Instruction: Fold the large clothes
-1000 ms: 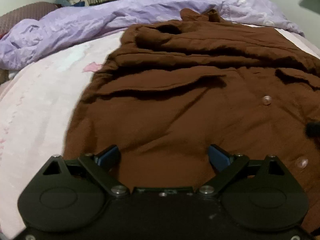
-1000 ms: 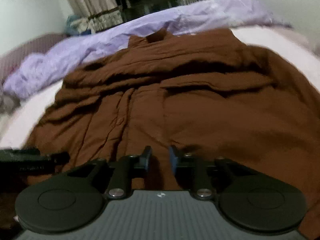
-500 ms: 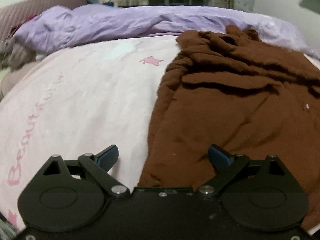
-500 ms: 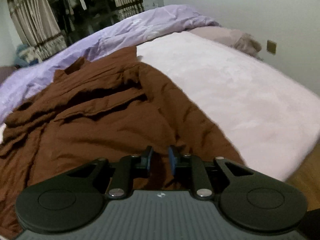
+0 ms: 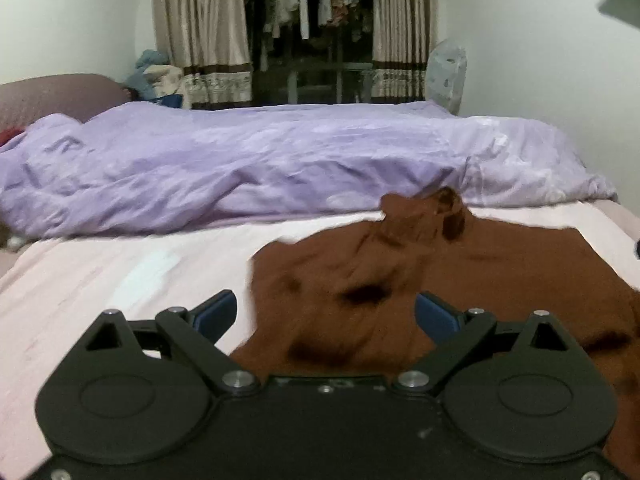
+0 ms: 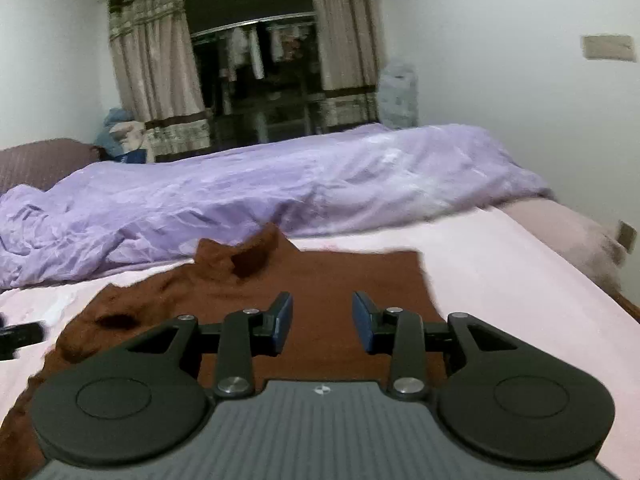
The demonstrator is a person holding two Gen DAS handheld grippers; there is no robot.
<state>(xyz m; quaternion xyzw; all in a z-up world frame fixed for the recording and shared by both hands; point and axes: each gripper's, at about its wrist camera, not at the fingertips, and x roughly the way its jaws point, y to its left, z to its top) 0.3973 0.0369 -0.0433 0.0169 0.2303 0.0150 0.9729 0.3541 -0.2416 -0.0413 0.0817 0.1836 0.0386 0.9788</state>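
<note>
1. The left tool (image 5: 325,314) has its jaws spread wide, with nothing between them; it hangs above the near left part of the brown shirt (image 5: 460,272), not touching it.
2. The right tool (image 6: 322,320) has just been opening; its jaws now stand partly apart and empty, above the shirt's flat right side.
3. One brown shirt lies on the bed (image 6: 520,280), on the pink sheet, its collar toward the far side.
4. One purple duvet (image 5: 240,160) lies bunched across the far side of the bed, just beyond the collar.
5. Two curtains (image 6: 156,80) frame a dark opening hung with clothes.
</note>
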